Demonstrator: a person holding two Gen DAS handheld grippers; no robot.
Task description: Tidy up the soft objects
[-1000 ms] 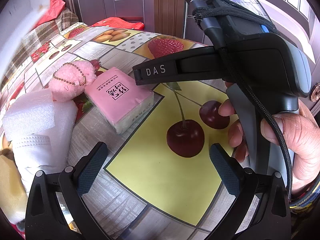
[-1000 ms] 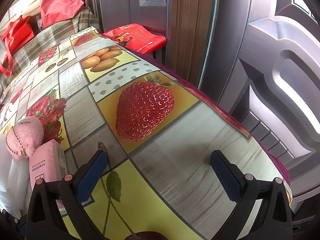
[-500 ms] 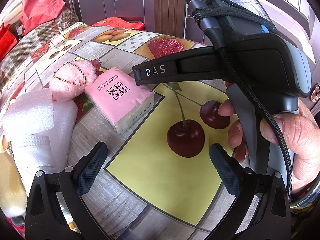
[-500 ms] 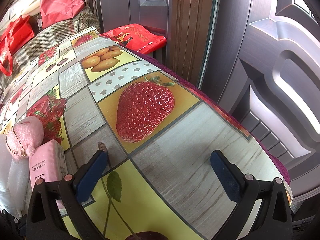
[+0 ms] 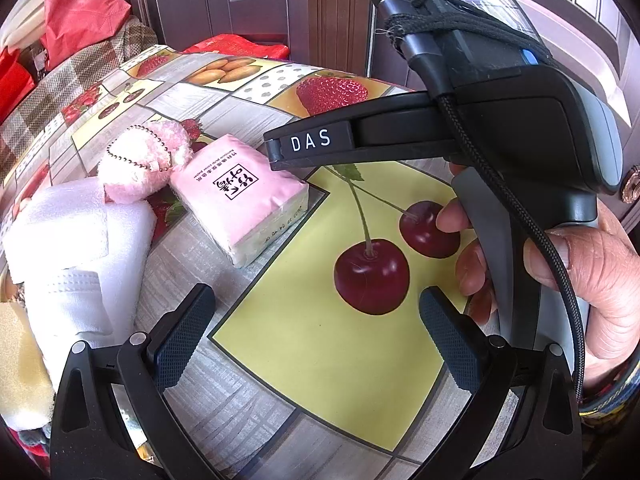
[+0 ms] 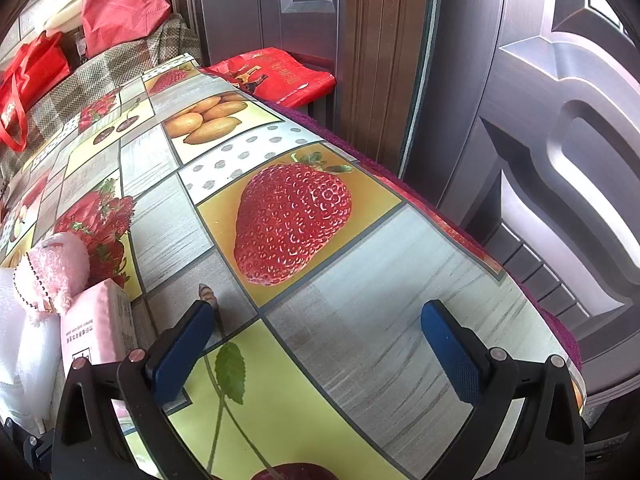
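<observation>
Fruit-printed oilcloth (image 5: 320, 360) covered the table, with dark panelled doors (image 6: 540, 80) behind. At the far left of the left wrist view a yellow sponge (image 5: 20, 360) was cut off by the edge, its shape unclear. Beside it lay white foam (image 5: 76, 240), then a pink plush (image 5: 140, 164) touching a pink tissue pack (image 5: 244, 200). The left gripper (image 5: 312, 332) hovered spread and empty over the cherries. The right gripper (image 6: 316, 344), partly hidden by a hand (image 5: 592, 276), was also spread, holding nothing.
</observation>
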